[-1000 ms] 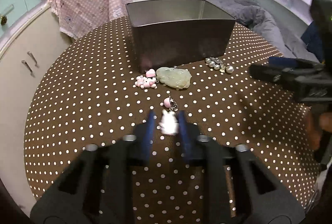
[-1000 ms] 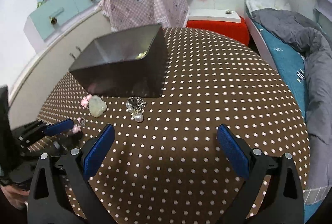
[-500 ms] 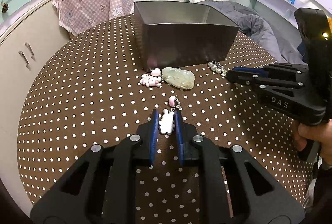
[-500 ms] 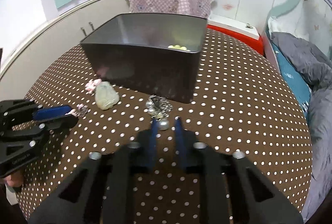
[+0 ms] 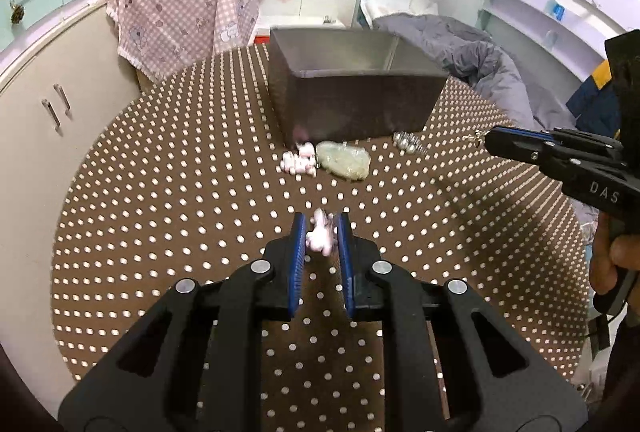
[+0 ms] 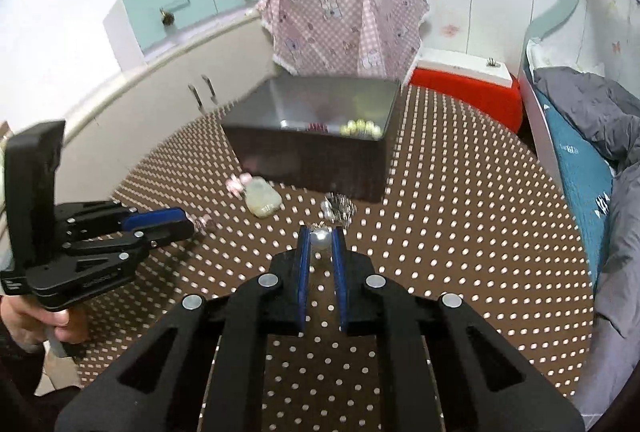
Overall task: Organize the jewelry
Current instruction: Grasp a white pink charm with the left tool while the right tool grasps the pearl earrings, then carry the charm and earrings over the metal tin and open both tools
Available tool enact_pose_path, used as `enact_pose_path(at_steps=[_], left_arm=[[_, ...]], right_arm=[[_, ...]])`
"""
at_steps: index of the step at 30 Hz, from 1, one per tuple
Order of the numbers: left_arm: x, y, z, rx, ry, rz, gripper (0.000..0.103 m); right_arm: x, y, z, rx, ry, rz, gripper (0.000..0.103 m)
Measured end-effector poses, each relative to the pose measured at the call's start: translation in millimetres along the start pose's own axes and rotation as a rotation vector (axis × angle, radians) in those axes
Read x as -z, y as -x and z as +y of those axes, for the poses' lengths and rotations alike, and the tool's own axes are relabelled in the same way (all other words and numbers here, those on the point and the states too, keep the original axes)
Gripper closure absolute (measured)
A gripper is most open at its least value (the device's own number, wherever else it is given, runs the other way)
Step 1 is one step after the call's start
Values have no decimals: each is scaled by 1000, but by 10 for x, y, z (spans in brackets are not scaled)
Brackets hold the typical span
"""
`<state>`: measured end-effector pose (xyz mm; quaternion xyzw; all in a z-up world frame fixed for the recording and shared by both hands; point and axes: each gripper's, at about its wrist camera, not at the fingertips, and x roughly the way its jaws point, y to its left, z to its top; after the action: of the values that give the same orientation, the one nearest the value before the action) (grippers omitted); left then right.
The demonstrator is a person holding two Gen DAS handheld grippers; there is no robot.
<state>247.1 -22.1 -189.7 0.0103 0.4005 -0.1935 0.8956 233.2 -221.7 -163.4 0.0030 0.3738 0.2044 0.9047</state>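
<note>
My left gripper (image 5: 320, 232) is shut on a small pink-and-white rabbit charm (image 5: 320, 234) and holds it above the polka-dot table. My right gripper (image 6: 321, 238) is shut on a pearl earring (image 6: 321, 239), also lifted off the cloth. A dark metal box (image 5: 356, 99) stands at the back of the table; it also shows in the right wrist view (image 6: 320, 147) with yellow beads (image 6: 360, 127) inside. In front of it lie a pink charm (image 5: 298, 161), a pale green jade piece (image 5: 344, 161) and a silver pearl cluster (image 5: 408, 142).
The round table wears a brown cloth with white dots (image 5: 180, 211). A pink checked cloth (image 5: 184, 7) hangs over furniture behind. A cream cabinet (image 5: 48, 103) stands left, a bed with a grey duvet (image 5: 480, 63) right, and a red box (image 6: 464, 91) behind the table.
Both grippers have risen from the table with their pieces. The left lifted the rabbit charm; the right closed on the pearl earring and lifted it away from the cluster.
</note>
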Motion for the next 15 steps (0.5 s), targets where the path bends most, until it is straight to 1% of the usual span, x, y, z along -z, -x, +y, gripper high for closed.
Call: enact_pose_path(at_steps=[7, 9, 15], left_arm=[[-258, 369, 16, 18, -19, -86, 87], [-375, 485, -6, 27, -30, -118, 87], [-717, 751, -108, 18, -77, -214, 87]], right_arm=[[-225, 301, 66, -2, 26, -85, 94], [-288, 368, 75, -3, 34, -106, 94], [-600, 600, 91, 6, 74, -188, 94]])
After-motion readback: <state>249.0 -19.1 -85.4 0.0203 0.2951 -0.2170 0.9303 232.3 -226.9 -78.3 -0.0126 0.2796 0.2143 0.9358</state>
